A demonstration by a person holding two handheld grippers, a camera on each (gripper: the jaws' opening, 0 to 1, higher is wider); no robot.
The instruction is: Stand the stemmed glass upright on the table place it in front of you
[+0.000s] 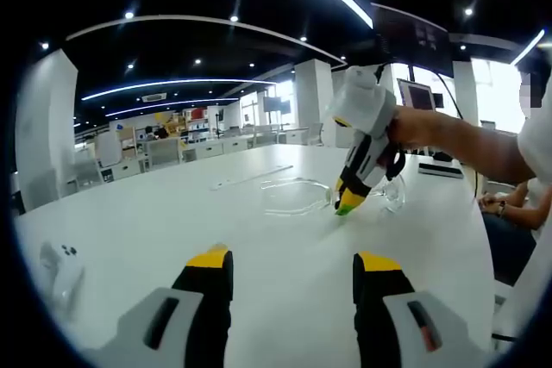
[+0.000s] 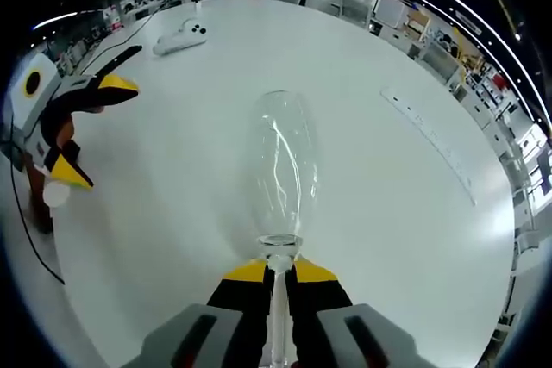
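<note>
Looking along the left gripper (image 1: 293, 266) in the left gripper view, its two yellow-tipped jaws stand spread apart with nothing between them, hovering over the white table (image 1: 172, 213). Beyond them, the right gripper (image 1: 349, 202) reaches in from the right, held by a person's hand (image 1: 410, 131), its tip down at the tabletop. The stemmed glass (image 1: 297, 196) lies on its side on the table, just left of that tip. A white controller (image 1: 60, 266) rests on the table well to the left of the glass.

In the right gripper view, the right gripper (image 2: 279, 271) has its jaws pressed in on the stem of the stemmed glass (image 2: 281, 170), whose clear bowl extends away from the jaws over the table (image 2: 414, 239). The left gripper (image 2: 90, 131) appears left of the glass, jaws spread, well apart from it. The white controller (image 2: 179, 38) lies beyond the glass, towards the table's far edge.
</note>
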